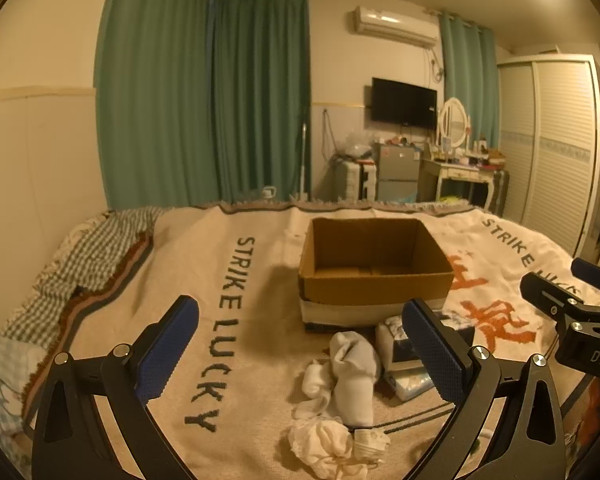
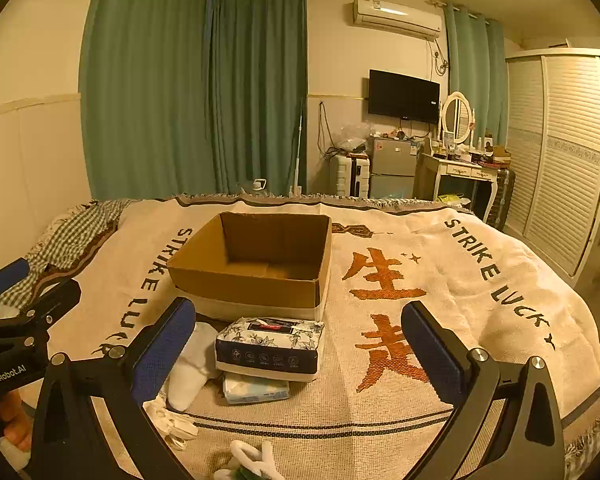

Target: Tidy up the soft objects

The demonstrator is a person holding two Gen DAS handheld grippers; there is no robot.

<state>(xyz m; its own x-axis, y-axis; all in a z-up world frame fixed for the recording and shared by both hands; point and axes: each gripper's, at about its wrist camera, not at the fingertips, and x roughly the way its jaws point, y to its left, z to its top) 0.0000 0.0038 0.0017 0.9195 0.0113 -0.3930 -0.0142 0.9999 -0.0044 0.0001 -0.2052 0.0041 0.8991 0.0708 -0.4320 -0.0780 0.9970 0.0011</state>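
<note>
Here, on a bed draped in a cream blanket [image 2: 440, 280] lettered "STRIKE LUCKY", two hand-held claws are hovering above a small heap of soft goods. Starting at the left, the left gripper [image 1: 300, 356] is hanging with its blue-padded jaws spread wide, gripping nothing; below and between them a rolled white sock [image 1: 354, 376] is lying on the blanket, with a crumpled white cloth [image 1: 324, 446] just in front of it. Just right of the sock, a floral tissue pack [image 2: 270, 346] is sitting on top of a thinner pale packet [image 2: 256, 392]. Behind this heap, an open cardboard box [image 2: 256, 276] is standing upright in the middle of the bed, its inside showing bare. Farther right, the right gripper [image 2: 298, 352] is likewise gaping wide and holding nothing, poised over the tissue pack. A white plush item [image 2: 252, 460] is peeking in at the near edge, partly cut off. Green curtains [image 2: 196, 92] are hanging behind.
</note>
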